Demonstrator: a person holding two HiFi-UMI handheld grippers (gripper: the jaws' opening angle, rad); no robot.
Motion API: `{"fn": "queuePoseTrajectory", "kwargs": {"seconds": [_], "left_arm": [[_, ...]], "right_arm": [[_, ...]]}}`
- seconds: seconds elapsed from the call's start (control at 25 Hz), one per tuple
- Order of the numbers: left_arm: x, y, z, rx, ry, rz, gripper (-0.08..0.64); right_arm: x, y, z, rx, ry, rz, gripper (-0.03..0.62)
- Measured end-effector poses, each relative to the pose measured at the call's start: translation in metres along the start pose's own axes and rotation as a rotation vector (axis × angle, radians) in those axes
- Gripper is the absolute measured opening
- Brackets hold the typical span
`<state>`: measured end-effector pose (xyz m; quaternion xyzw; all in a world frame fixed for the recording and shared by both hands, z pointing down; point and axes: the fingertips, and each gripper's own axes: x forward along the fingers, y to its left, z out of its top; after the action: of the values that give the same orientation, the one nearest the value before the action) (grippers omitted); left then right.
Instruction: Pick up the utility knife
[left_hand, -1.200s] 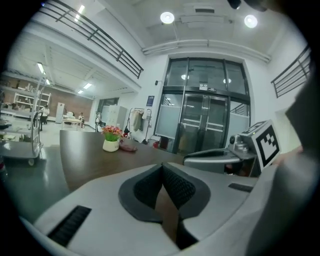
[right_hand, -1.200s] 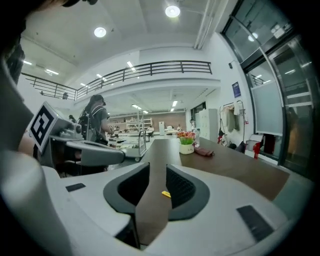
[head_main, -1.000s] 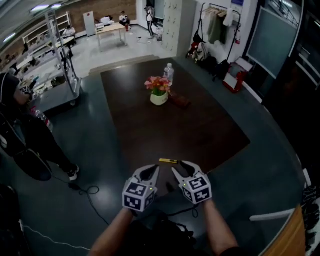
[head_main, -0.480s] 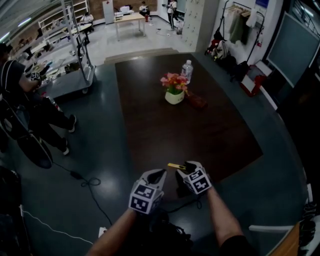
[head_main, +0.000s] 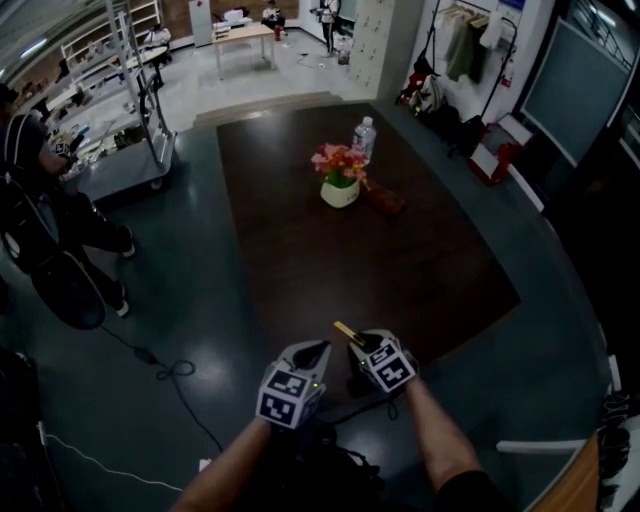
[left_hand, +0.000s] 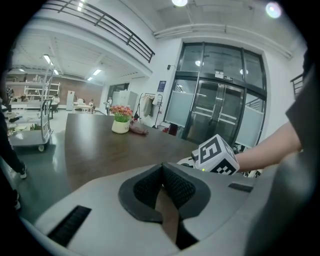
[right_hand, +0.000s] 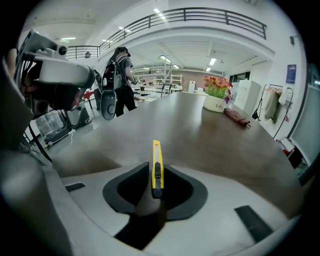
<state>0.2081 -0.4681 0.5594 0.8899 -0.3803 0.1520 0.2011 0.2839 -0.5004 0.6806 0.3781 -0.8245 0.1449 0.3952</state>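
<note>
Head view: left claw and right claw side by side at near edge of bench. Yellow utility knife pokes out ahead of right claw tips.
Left gripper view: jaws together, nothing between.
Right gripper view: jaws closing on utility knife's rear end, pads against both sides, rest of body projecting forward beyond tips.

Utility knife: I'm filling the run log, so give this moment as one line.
right gripper: jaws closing on utility knife | left gripper: shut, empty | table: knife at near edge
</note>
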Motion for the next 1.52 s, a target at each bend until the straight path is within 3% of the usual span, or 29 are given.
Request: {"fn": "queuePoseTrajectory", "kwargs": {"seconds": [0.08,0.36,0.8,1.2,1.52], "left_arm": [[-0.002,0.001,-0.002,0.001,0.003,-0.006,0.006],[-0.016,0.003,0.0,0.0,-0.001,-0.021,0.006],[-0.033,-0.002,0.033,0.033,-0.09,-0.094,0.006],[-0.053,-0.012,0.08,0.101,-0.174,-0.226,0.006],[-0.068,-0.039,0.108,0.145,-0.226,-0.303,0.006]], "right_arm": [[0.0,0.004,0.0,0.002,0.004,-0.025,0.078],[-0.017,0.017,0.001,0.057,-0.016,-0.079,0.075],[-0.105,0.027,0.057,0.293,-0.333,-0.21,0.074],[-0.187,0.043,0.106,0.398,-0.561,-0.392,0.074],[-0.246,0.052,0.137,0.416,-0.715,-0.454,0.074]]}}
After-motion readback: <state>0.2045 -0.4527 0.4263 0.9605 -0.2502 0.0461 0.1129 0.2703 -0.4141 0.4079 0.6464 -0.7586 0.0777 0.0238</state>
